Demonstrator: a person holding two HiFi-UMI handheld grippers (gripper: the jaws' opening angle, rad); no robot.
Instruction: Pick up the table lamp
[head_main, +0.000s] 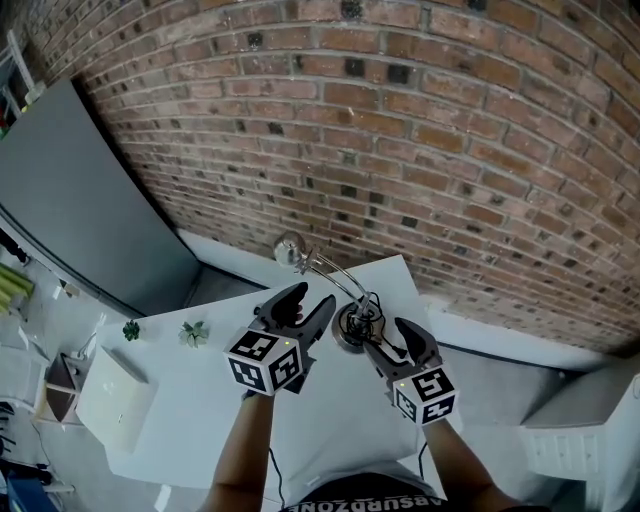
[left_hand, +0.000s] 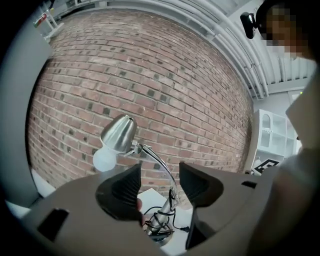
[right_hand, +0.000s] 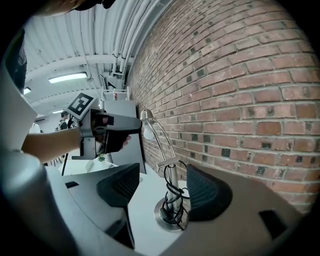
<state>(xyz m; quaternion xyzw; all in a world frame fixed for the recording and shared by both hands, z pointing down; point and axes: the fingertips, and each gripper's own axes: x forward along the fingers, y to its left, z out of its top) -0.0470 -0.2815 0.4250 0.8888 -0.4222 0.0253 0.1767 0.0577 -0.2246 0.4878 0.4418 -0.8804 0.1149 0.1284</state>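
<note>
**Both grippers open beside the metal lamp on the white table**

The one container in view is a flat white rectangular box (head_main: 115, 397) at the left part of the white table (head_main: 200, 430). It is closed, so its content cannot be seen.

The silver metal table lamp (head_main: 347, 327) stands upright near the far edge of the table, close before the red brick wall (head_main: 450, 150). It has a round shiny base, a straight stem and a thin curved neck. The cone-shaped brushed shade (left_hand: 120, 132) carries a round white bulb (left_hand: 104, 159). A black cord (right_hand: 172, 197) is wound around the stem, down to the base.

The right gripper (head_main: 392, 345) has its ribbed black jaws wide apart, one on each side of the stem, not closed on it. The left gripper (head_main: 312, 298) is just beside the lamp, its jaws also well apart and holding nothing.

Each gripper carries a cube with black-and-white square markers. No brand or readable writing shows on the lamp or the box.
</note>
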